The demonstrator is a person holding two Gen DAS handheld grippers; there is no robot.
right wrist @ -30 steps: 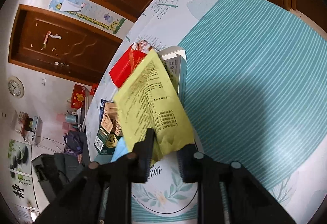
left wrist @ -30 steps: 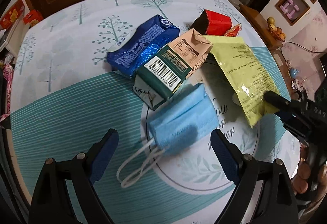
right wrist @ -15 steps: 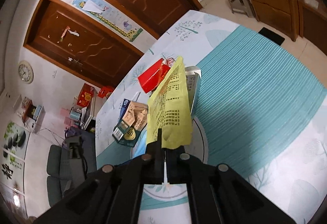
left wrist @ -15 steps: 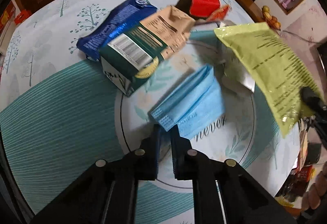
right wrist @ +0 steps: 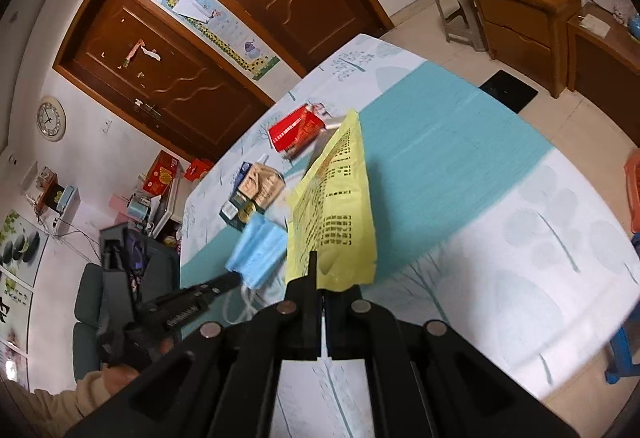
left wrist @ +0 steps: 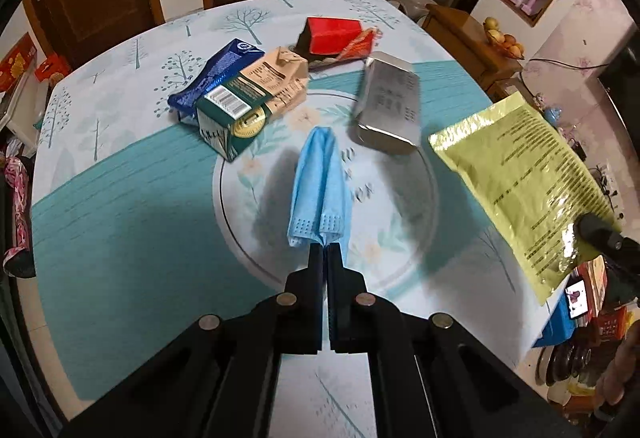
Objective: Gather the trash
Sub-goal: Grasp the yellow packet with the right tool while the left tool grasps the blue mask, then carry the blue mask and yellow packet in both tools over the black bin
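I have the left tool (left wrist: 325,245) pinching the blue mask (left wrist: 320,182) and the right tool (right wrist: 318,284) pinching the yellow pouch (right wrist: 334,214), both lifted off the counter (left wrist: 120,206); beyond them cartons (left wrist: 256,94) wait. Next, I judge: a bin.

Lt-blue mask (left wrist: 320,182), yellow-green pouch (left wrist: 524,182), red box (left wrist: 332,35), teal-striped cloth w/ trees (left wrist: 120,198).

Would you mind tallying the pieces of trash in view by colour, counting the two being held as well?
Blue: 2, the face mask in the left gripper and the blue pack.
Yellow: 1, the pouch in the right gripper.
Red: 1, the red box.
Green and tan: 1, the carton.
Silver: 1, the silver pack.
Total: 6
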